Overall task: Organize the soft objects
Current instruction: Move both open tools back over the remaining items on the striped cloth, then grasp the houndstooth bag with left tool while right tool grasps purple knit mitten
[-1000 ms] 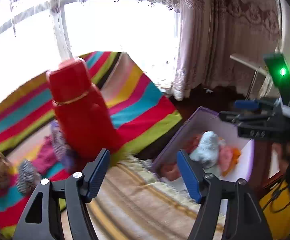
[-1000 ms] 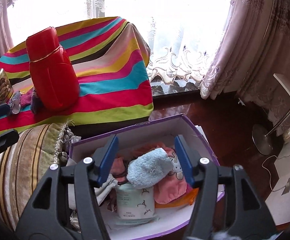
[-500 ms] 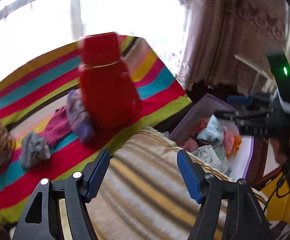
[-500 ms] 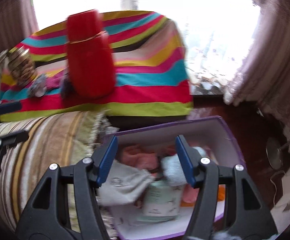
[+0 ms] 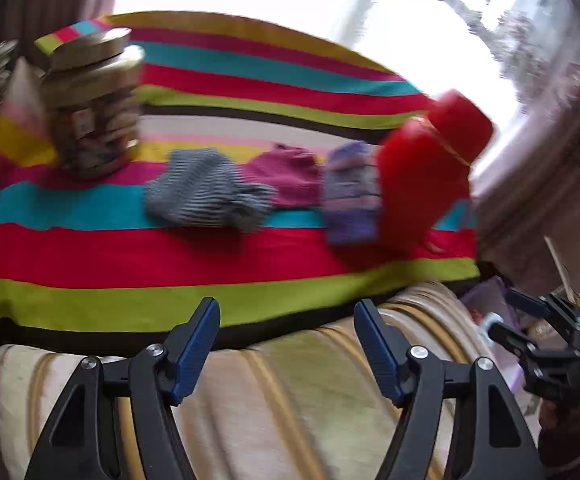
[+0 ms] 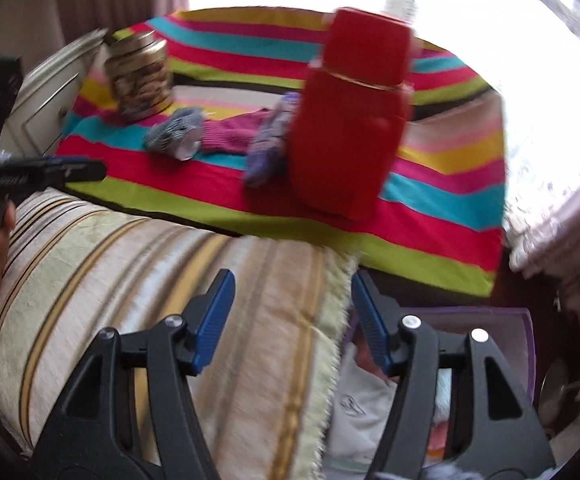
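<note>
Nearest the left gripper (image 5: 285,348), its blue-padded fingers spread wide and holding nothing, lies a cream and gold striped cushion (image 5: 249,400). The right gripper (image 6: 292,320) is likewise spread and empty, poised over the cushion's fringed edge, with the purple-rimmed box of soft clothes (image 6: 526,344) just below and to its right.

Beyond the cushion, a brightly striped cloth covers the desk (image 5: 129,296). On it lie three knitted pieces in a row: a grey striped knitted sock (image 5: 205,190), a magenta knitted sock (image 5: 290,178) partly under it, and a purple striped knitted sock (image 5: 352,196) touching the tall red plastic flask (image 5: 426,176). Further back on the left stands a gold-lidded glass jar (image 5: 89,108).

The step in hand looks like a reach for a sock. The grey one seems the best target: it lies clear of the flask. Lower the left fingers astride its bunched middle and close firmly, since loose knit slips, without snagging the cloth beneath.
</note>
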